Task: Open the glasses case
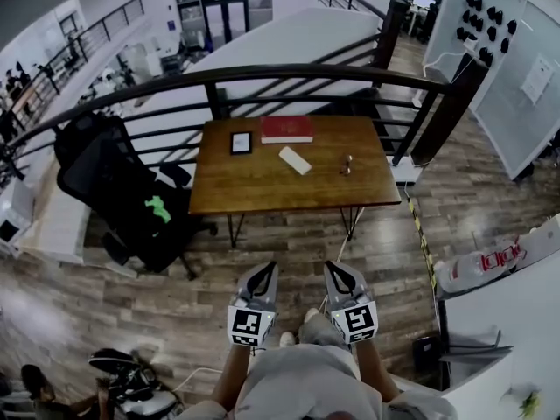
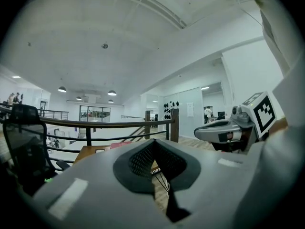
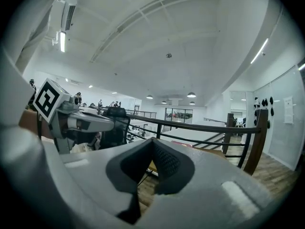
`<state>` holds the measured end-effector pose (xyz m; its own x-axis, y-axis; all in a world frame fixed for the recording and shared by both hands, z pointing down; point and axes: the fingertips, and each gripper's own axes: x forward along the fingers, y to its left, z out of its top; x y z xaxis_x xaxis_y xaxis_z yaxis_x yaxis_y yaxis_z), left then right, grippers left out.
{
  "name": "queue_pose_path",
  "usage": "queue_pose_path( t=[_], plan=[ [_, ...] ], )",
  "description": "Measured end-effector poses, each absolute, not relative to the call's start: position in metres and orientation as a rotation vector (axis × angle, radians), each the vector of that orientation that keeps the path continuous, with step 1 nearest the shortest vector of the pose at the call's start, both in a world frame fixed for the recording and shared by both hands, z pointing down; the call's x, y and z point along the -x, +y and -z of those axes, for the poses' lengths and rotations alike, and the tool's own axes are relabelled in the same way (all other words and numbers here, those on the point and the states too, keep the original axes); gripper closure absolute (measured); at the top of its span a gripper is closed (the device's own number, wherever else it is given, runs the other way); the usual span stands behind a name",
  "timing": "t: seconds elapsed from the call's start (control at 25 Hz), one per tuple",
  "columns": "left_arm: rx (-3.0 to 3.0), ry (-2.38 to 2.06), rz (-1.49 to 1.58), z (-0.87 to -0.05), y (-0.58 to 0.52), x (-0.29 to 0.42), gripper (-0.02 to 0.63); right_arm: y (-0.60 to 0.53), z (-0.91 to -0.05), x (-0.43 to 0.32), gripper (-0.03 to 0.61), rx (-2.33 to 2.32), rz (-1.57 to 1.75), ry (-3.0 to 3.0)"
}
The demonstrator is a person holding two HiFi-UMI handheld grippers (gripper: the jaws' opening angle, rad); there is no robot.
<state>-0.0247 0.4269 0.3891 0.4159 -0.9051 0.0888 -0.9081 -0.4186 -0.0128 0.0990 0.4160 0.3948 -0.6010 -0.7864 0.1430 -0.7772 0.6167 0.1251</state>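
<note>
Glasses case, white, lies on the wooden table near a red book, visible only in the head view, well ahead of left gripper and right gripper, both closed, empty

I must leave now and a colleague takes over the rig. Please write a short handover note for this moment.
Left gripper: shut, empty.
Right gripper: shut, empty.
Both are held near the body, short of the table.
White glasses case: looks closed, on the table near the red book.
Done: nothing.
To do: approach, grasp the case, open it.
</note>
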Motion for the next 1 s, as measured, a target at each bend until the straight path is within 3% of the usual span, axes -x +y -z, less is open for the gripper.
queue_pose_path(
  t=[0.44, 1.0],
  plan=[
    [-2.558, -1.734, -0.147, -0.393, 0.368, 0.049, 0.594, 0.349, -0.396, -0.088, 0.575, -1.258, 0.073, -2.687],
    [-2.486, -1.776, -0.190, -0.388, 0.251, 0.031, 0.594, 0.224, -0.393, -0.101, 0.575, -1.157, 0.020, -2.736]
  ],
)
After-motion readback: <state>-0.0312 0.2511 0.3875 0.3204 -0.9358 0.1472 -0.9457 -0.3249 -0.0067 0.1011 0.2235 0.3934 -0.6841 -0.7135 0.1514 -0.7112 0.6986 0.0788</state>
